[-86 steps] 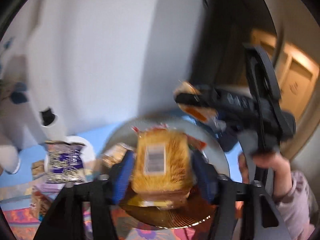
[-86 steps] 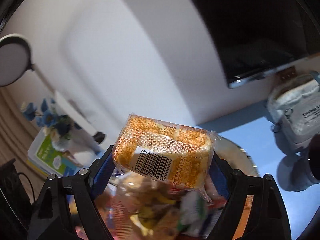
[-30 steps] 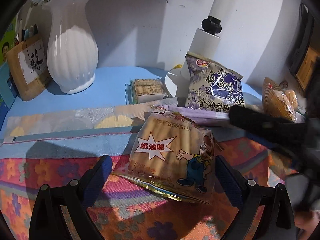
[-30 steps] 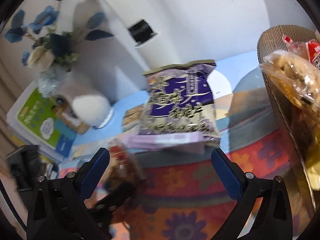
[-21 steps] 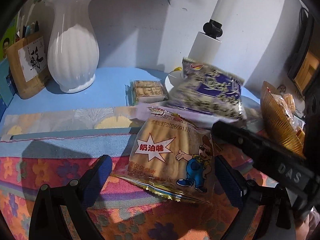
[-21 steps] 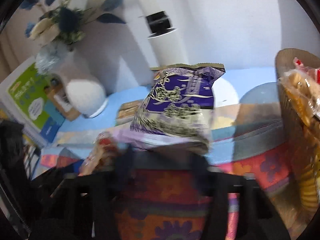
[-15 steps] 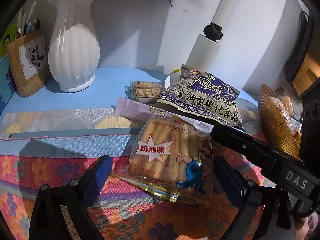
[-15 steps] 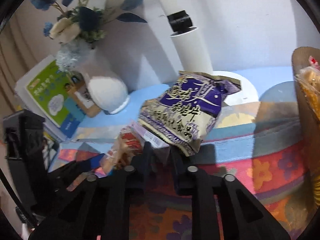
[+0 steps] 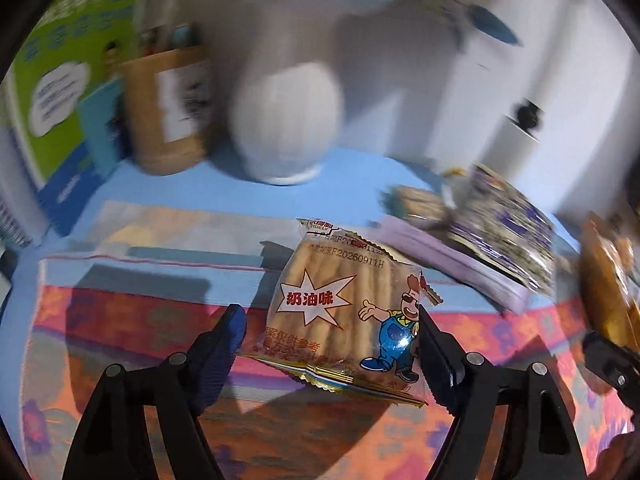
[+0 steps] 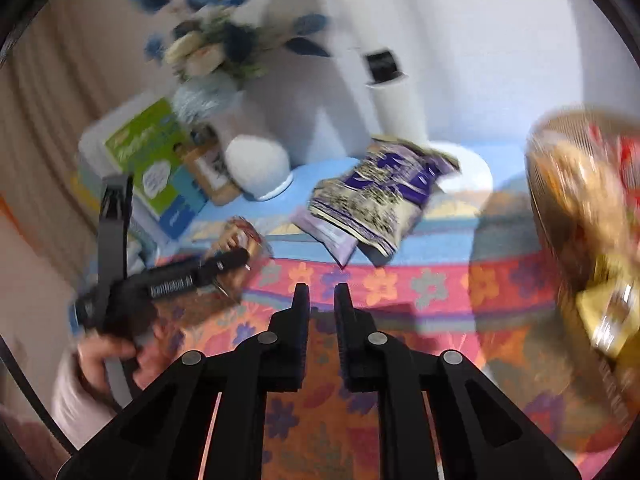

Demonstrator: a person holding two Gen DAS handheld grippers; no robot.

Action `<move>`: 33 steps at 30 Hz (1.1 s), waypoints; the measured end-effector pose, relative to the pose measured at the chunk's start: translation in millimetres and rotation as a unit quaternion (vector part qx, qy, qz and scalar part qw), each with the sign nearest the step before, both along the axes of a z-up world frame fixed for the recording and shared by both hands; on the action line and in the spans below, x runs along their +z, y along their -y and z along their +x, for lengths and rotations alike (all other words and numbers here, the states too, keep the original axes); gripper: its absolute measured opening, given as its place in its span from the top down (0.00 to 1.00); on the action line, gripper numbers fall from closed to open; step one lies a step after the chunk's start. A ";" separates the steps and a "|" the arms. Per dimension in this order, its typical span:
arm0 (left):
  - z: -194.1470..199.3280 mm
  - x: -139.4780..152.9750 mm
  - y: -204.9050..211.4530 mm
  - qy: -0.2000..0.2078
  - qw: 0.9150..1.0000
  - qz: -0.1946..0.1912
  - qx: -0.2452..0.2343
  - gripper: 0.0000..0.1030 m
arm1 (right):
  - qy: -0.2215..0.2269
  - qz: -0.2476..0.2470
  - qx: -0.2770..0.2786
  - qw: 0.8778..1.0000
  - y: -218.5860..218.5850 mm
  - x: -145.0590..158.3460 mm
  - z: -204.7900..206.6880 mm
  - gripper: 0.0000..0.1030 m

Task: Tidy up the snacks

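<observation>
The biscuit pack [image 9: 346, 308] is a clear wrapper showing pale stick-shaped biscuits, printed with a white starburst bearing red characters and a cartoon figure in blue overalls; its lower seam is gold and crimped. It lies tilted on the flowered cloth [image 9: 120, 344] of the surface, between the blue-padded fingers of the left gripper [image 9: 328, 344]. The jaws of that gripper are closing around the pack: the right pad appears to meet the wrapper's edge, while a gap remains at the left pad, though blur makes the contact uncertain.

Behind the pack, a purple chip bag [image 10: 384, 188] rests flat on a lilac packet [image 10: 326, 236] near the blue strip of the cloth. A woven basket [image 10: 560, 200] heaped with other snacks stands at the right edge. A white vase [image 9: 286, 124] of blue flowers and a wooden holder [image 9: 168, 112] stand at the back.

The right gripper [image 10: 320, 300] hangs above the flowered cloth with its jaws drawn nearly together and nothing between them. In its view, a hand [image 10: 108, 356] in a pale sleeve holds the left gripper over the biscuit pack.
</observation>
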State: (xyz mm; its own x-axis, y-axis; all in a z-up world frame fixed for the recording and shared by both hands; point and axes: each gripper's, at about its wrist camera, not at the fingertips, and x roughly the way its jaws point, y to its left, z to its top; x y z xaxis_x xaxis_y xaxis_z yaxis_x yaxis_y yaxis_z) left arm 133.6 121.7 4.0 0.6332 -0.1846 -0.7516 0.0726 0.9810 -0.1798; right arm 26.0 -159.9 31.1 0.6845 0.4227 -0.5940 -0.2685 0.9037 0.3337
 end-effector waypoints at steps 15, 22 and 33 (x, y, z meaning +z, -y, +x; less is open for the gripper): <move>6.6 -4.5 -19.4 -0.006 0.999 -0.029 0.019 0.22 | -0.055 -0.191 0.107 0.974 -85.5 -38.0 130.7 0.63; 4.9 -4.0 -22.0 -0.001 0.999 -0.033 0.018 0.22 | -0.027 -0.120 0.079 0.989 -71.9 -37.1 95.6 0.82; -11.8 3.5 22.7 0.017 0.997 -0.031 -0.072 0.22 | -0.037 -0.093 -0.028 0.995 -10.0 -23.7 1.8 0.80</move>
State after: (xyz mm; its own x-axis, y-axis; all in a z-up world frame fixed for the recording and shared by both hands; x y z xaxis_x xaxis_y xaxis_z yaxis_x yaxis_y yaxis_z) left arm 121.8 99.0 7.6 0.6216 -0.3208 -0.7146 0.2188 0.9471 -0.2348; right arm 27.9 -149.9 7.4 0.6551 0.2624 -0.7085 -0.1964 0.9647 0.1756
